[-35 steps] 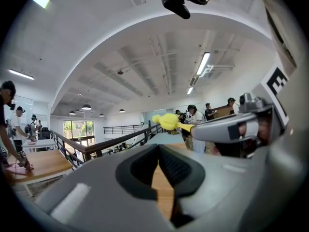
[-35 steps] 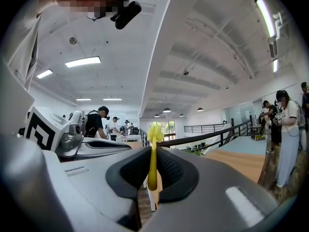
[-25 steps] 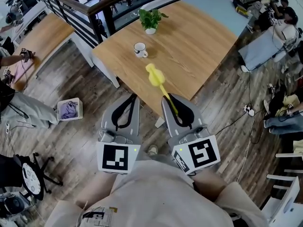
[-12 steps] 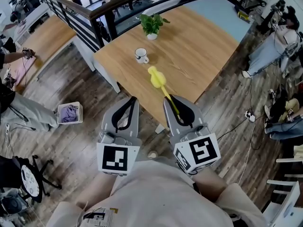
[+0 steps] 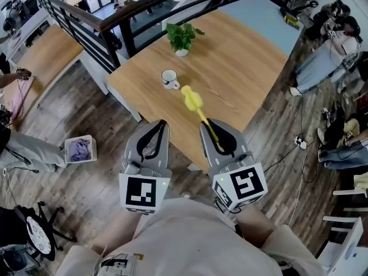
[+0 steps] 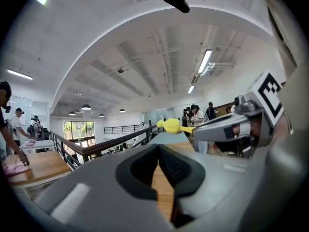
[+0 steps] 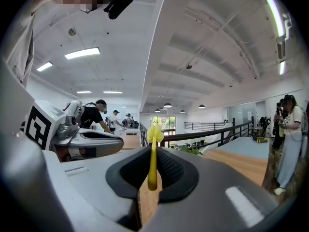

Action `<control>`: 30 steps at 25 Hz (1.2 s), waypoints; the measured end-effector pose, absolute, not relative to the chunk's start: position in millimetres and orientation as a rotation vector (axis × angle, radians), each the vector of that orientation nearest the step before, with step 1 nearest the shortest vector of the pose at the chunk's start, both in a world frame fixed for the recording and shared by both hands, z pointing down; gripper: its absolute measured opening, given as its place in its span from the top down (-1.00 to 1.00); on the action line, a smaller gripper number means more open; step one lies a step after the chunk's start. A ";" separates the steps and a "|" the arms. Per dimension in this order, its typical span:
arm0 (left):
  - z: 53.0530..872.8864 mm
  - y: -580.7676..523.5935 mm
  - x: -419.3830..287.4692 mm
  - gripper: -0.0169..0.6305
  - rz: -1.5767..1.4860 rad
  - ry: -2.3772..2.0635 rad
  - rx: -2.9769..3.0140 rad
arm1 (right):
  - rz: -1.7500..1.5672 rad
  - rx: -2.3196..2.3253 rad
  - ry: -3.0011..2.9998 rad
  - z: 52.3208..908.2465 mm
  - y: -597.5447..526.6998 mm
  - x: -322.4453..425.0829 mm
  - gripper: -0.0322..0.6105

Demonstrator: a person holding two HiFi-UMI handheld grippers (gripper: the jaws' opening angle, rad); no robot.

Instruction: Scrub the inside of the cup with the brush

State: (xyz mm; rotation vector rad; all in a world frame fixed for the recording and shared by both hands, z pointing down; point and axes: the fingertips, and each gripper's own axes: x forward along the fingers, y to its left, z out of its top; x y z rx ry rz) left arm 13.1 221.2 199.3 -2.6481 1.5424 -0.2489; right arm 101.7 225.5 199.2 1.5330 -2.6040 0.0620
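A white cup [image 5: 169, 79] stands on the wooden table [image 5: 230, 68] near its left corner. My right gripper [image 5: 210, 123] is shut on the thin handle of the yellow brush [image 5: 192, 100]. The brush's fluffy head points forward over the table's near edge, a little short and right of the cup. In the right gripper view the brush [image 7: 153, 158] stands upright between the jaws of the right gripper [image 7: 153, 151]. My left gripper [image 5: 160, 123] is shut and holds nothing, level with the right one, over the floor. The left gripper [image 6: 158, 149] shows closed pads, and the brush [image 6: 171, 125] is seen to its right.
A potted plant [image 5: 181, 34] stands at the table's far side. A black railing [image 5: 98, 30] runs behind the table. A basket of cloth [image 5: 79, 149] sits on the floor at the left. People [image 5: 328, 56] are at the right, and cables lie on the floor there.
Both grippers have advanced together toward the table. The cup and table edge now sit closer to the brush head. The grip on the brush is unchanged.
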 end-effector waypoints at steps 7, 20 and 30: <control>214.6 144.4 -3.2 0.94 -0.312 1.479 -2.686 | 0.114 1.537 -2.560 212.1 152.6 79.4 0.79; 243.4 -2.0 -46.0 0.94 -0.404 1.355 -2.815 | 0.209 1.587 -2.387 238.8 12.6 43.5 0.79; 272.1 -58.2 -55.1 0.94 -0.444 1.231 -2.933 | 0.286 1.594 -2.296 263.9 -44.8 21.0 0.79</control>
